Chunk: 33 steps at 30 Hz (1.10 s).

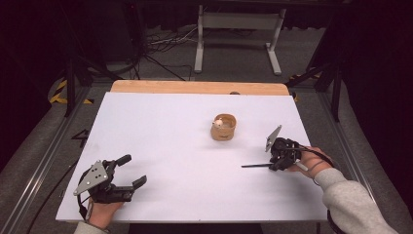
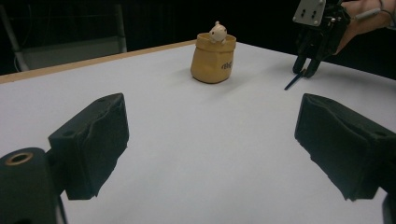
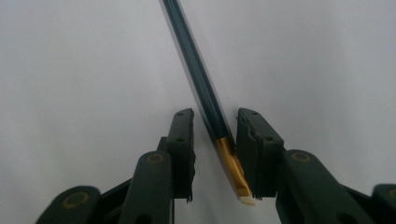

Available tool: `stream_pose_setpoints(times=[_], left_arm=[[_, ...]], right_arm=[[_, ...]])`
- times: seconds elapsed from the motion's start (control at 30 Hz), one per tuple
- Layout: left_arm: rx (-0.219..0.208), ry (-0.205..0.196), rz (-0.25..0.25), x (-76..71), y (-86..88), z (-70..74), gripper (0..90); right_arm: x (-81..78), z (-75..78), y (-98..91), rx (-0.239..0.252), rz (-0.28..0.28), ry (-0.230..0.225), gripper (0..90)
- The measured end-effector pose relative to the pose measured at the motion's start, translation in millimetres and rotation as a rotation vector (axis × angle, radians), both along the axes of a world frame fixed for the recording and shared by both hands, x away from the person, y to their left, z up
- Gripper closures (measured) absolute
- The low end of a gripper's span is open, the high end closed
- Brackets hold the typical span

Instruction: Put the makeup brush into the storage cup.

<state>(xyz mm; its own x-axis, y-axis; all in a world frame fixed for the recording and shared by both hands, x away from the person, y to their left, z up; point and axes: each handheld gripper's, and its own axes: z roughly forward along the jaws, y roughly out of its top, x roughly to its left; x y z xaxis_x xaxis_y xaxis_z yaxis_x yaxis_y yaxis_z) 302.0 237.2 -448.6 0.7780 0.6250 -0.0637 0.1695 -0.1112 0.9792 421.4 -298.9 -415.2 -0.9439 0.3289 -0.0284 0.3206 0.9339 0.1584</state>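
A dark pencil (image 1: 255,165) with a gold band and a pale end lies on the white table (image 1: 170,141) at the right. My right gripper (image 1: 276,167) points down over its banded end. In the right gripper view the pencil (image 3: 196,74) runs between the jaws of the right gripper (image 3: 215,114); one pad touches it and a gap remains at the other. My left gripper (image 1: 135,169) rests at the near left, jaws wide open and empty. A tan pot (image 1: 223,127) holding a small white figure stands mid-table, also ahead of the left gripper (image 2: 210,116) as the pot (image 2: 213,58).
A wooden board edge (image 1: 195,87) runs along the table's far side. Behind it on the floor stand a white metal frame (image 1: 238,29) and loose cables. In the left gripper view the right gripper (image 2: 306,71) shows at the far right.
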Motion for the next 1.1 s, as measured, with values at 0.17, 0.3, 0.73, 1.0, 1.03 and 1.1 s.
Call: stream_pose_setpoints(times=[0.17,0.3,0.73,1.0,1.03,1.1], left_arm=[[0.004,0.001,0.001,0.2,-0.2,-0.1,10.3],[0.003,-0.005,-0.001,-0.3,-1.0,0.0,10.3],[0.01,-0.009,-0.006,-0.6,-4.7,-1.7,10.3],[0.011,0.028,-0.047,-0.7,-8.0,0.8,12.1],[0.011,0.03,-0.052,-0.2,-7.8,1.0,13.3],[0.009,0.057,-0.058,0.6,-7.8,1.4,14.4]], right_arm=[[1.3,0.0,0.1,0.004,0.005,0.01,71.4],[4.1,0.2,-2.9,0.019,-0.003,0.023,77.1],[6.3,0.9,1.1,-0.009,0.028,0.036,83.1],[4.0,10.4,9.5,-0.015,0.05,0.008,83.4],[3.9,11.6,10.2,-0.014,0.056,0.005,83.4],[2.6,16.1,13.5,-0.017,0.068,-0.002,83.4]])
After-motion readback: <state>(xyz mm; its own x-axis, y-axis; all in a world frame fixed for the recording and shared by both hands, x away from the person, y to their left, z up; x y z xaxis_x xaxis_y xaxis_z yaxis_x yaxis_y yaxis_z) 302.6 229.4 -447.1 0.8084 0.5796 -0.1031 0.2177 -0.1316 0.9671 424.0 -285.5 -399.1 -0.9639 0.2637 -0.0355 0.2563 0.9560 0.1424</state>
